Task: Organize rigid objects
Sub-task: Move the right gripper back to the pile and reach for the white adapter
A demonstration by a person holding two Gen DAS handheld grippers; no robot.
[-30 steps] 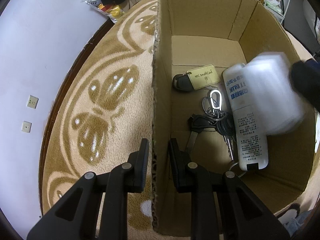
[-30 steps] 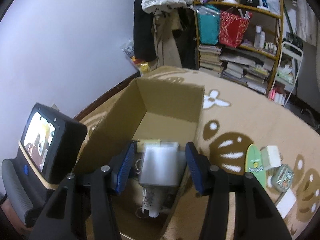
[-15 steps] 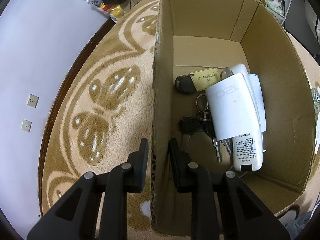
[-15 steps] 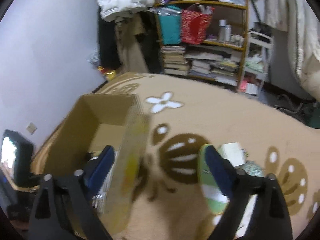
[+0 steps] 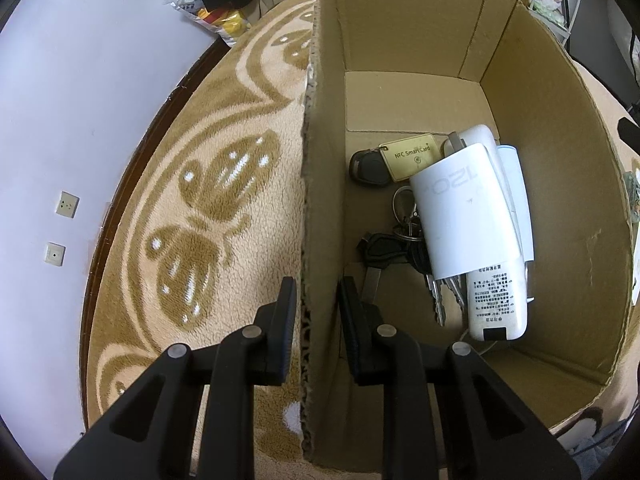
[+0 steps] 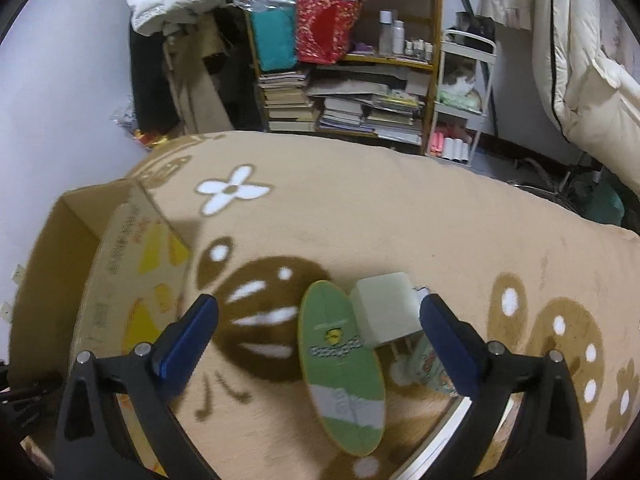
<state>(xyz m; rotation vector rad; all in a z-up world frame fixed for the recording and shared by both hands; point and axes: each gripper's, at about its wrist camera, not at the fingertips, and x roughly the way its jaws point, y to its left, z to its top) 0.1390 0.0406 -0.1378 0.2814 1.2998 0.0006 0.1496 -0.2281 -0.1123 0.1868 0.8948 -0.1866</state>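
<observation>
1. Over on the beige patterned carpet (image 5: 208, 208), the left gripper (image 5: 314, 300) pinched the near wall of the open brown cardboard box (image 5: 320, 184).
2. Inside lay a white rectangular plastic case (image 5: 468, 216) atop a white printed tube (image 5: 496, 300), beside a bunch of keys (image 5: 396, 244).
3. The right gripper (image 6: 320, 312) hung spread wide above a green oval board (image 6: 340, 364) and a pale cube (image 6: 386, 312).

An open brown cardboard box (image 5: 400, 60) sits on the beige patterned rug (image 5: 208, 208). Inside, a white rectangular charger (image 5: 464, 216) lies on a white printed tube (image 5: 496, 304), with a bunch of keys (image 5: 400, 240) to their left. Right of the box, on the rug, a green oval board (image 6: 340, 368) lies just left of a pale cube-shaped block (image 6: 384, 312).
</observation>
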